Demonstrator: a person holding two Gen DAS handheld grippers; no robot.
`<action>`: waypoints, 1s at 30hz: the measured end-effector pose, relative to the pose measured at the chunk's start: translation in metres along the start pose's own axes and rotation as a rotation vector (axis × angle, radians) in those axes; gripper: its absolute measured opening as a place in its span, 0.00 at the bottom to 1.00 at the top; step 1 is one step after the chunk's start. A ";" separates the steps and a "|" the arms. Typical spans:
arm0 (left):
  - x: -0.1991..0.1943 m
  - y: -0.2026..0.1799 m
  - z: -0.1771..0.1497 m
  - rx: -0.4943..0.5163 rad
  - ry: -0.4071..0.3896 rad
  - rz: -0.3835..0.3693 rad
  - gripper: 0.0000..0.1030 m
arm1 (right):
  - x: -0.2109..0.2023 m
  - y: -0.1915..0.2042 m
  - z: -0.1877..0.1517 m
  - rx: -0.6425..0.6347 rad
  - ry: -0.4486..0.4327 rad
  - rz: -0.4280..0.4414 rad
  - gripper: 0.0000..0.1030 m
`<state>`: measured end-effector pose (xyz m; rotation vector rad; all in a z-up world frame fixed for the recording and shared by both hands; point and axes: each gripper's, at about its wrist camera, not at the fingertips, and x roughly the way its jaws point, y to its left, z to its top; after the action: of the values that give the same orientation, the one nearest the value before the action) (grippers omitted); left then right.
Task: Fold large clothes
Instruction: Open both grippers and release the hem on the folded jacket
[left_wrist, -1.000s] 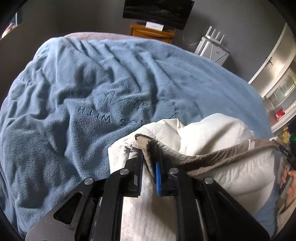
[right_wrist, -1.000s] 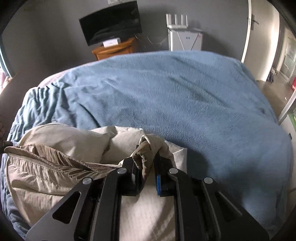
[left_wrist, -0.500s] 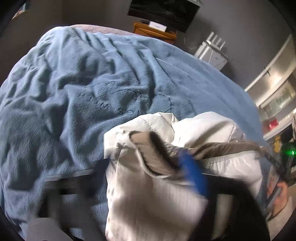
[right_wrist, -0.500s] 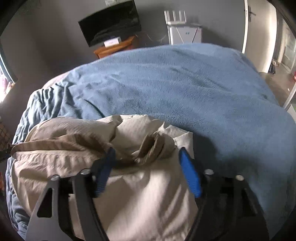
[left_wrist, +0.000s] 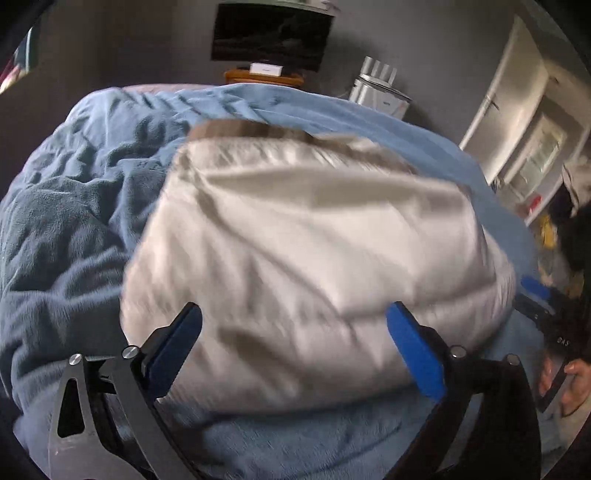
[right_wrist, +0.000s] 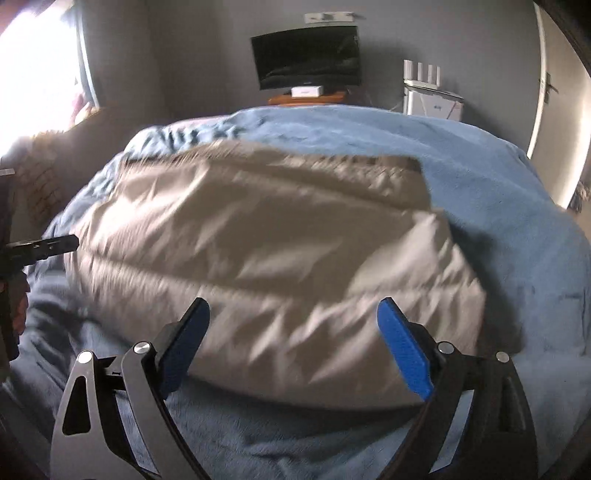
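Motion-blurred garment (right_wrist: 258, 251), window (right_wrist: 33, 74) glare seemingly left, fisheye edges

You've got one garment (left_wrist: 314, 258) on one blanket (left_wrist: 74, 221), two grippers (left_wrist: 293, 334) (right_wrist: 293, 325), plus one TV (right_wrist: 306, 57) and one router (right_wrist: 421, 74) far back.

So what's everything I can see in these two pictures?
garment: one, beige-cream, blurred, lying on the blanket in front of both grippers.
blanket: one, blue, covering the bed.
TV: one, black, by the far wall.
stand: one, wooden orange, under the TV.
box: one, white, on the stand.
router: one, white, right of the TV.
door: one, white, far right.
left hand-held gripper: one, black with blue pads, open, holding nothing.
right hand-held gripper: one, same colours, open, holding nothing.
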<state>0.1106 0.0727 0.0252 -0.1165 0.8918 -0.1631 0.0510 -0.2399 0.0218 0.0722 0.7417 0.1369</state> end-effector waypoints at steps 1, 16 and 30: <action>0.000 -0.010 -0.009 0.034 0.002 0.012 0.94 | 0.002 0.006 -0.006 -0.017 0.009 -0.006 0.87; -0.001 -0.046 -0.061 0.107 -0.164 0.074 0.94 | 0.020 0.008 -0.035 0.047 0.067 -0.043 0.93; 0.053 -0.050 -0.006 0.168 -0.051 0.177 0.95 | 0.074 -0.003 0.014 0.072 0.035 -0.094 0.93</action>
<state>0.1344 0.0138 -0.0104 0.1140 0.8298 -0.0689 0.1143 -0.2322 -0.0179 0.1033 0.7838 0.0225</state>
